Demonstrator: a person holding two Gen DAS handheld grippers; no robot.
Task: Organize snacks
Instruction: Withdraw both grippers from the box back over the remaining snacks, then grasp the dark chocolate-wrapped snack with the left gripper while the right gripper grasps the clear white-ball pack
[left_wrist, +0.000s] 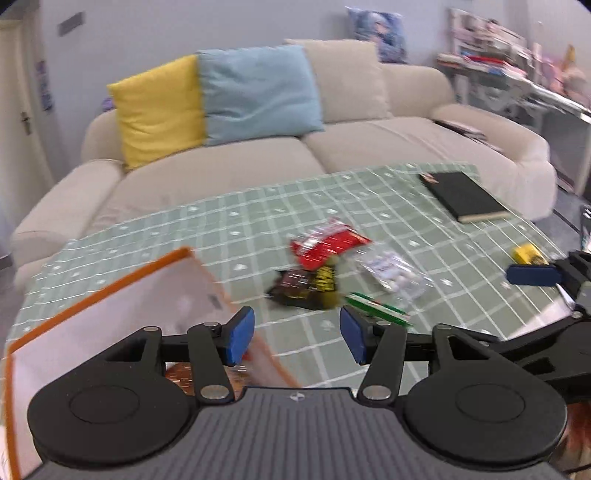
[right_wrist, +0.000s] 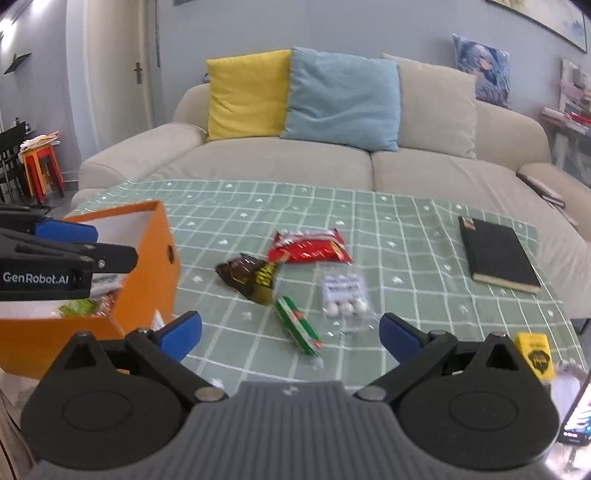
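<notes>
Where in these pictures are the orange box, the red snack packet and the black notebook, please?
orange box (right_wrist: 147, 266), right wrist view, its outer side wall.
red snack packet (right_wrist: 308, 248), right wrist view, middle of the wrapper.
black notebook (right_wrist: 496, 254), right wrist view, centre of the cover.

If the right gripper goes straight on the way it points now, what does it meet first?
Probably the green-and-red stick-shaped snack wrapper, lying between the open right gripper's fingers in its own view, with the clear packet of white balls just beside. Depth is uncertain.

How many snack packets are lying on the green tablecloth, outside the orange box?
4, clustered mid-table: a red packet, a dark brown packet left of it, a green stick pack nearest the camera, and a clear pack of white balls. Others lie half-hidden inside the box.
</notes>
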